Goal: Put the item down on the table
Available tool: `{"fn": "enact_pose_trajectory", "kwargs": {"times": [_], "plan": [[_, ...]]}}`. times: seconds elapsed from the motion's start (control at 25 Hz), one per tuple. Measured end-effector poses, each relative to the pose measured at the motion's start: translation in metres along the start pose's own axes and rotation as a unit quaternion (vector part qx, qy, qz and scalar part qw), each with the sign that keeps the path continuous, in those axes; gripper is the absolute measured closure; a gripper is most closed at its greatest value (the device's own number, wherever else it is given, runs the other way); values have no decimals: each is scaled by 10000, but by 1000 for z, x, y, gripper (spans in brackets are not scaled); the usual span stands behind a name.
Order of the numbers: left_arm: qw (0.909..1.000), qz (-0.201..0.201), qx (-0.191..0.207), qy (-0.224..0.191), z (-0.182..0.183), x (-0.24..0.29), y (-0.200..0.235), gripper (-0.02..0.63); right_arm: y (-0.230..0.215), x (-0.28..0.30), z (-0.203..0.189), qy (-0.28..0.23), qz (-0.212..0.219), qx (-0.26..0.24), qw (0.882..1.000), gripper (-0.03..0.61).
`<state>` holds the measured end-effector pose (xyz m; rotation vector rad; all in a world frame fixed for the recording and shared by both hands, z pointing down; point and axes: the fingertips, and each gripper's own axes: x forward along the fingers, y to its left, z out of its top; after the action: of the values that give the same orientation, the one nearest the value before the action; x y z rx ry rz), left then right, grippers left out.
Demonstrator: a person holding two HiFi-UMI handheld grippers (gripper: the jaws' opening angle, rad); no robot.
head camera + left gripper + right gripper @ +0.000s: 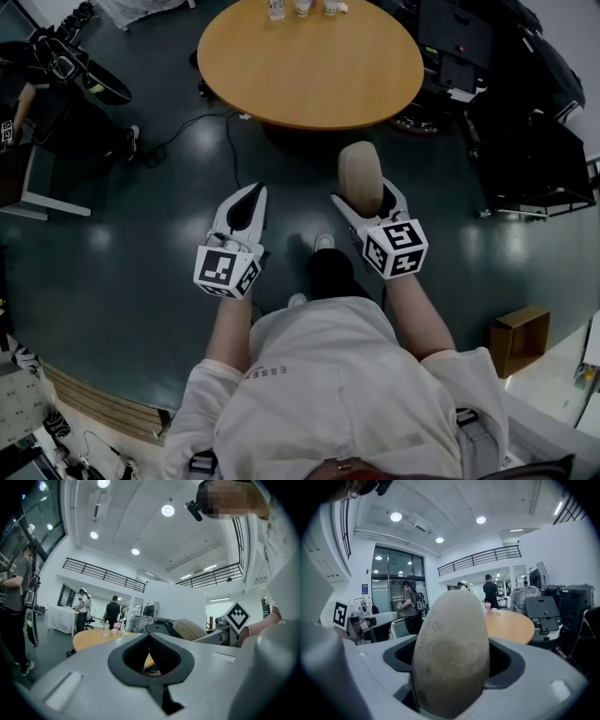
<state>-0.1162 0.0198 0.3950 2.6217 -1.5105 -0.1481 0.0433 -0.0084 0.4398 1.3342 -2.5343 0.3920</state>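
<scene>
My right gripper [367, 200] is shut on a tan, potato-like oval item [360, 176], which stands upright between the jaws and fills the middle of the right gripper view [451, 653]. It hangs over the dark floor, short of the round wooden table [309, 66]. My left gripper [246, 208] is shut and holds nothing; in its own view its jaws meet with only a small hollow between them [151, 658]. The table [93, 638] lies ahead in both gripper views [513, 625].
Small bottles and cups [302, 7] stand at the table's far edge. Black equipment and cases [506, 103] crowd the right side. A cardboard box [518, 339] sits on the floor at the right. People [491, 592] stand in the background, and a person [37, 94] is at the left.
</scene>
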Motion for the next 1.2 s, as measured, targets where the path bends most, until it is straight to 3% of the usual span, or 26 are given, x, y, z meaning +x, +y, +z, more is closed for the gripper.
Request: {"fn": "enact_pose_trajectory", "kwargs": {"times": [0.44, 0.68, 1.2], "plan": [[9993, 328, 173, 50, 10, 138, 54, 607, -104, 104, 49, -77, 360, 21, 9993, 189], [9987, 488, 99, 55, 7, 202, 81, 607, -145, 155, 59, 139, 594, -13, 9981, 189], [9991, 191, -153, 343, -17, 304, 143, 607, -199, 253, 74, 453, 416, -4, 9981, 189]]}}
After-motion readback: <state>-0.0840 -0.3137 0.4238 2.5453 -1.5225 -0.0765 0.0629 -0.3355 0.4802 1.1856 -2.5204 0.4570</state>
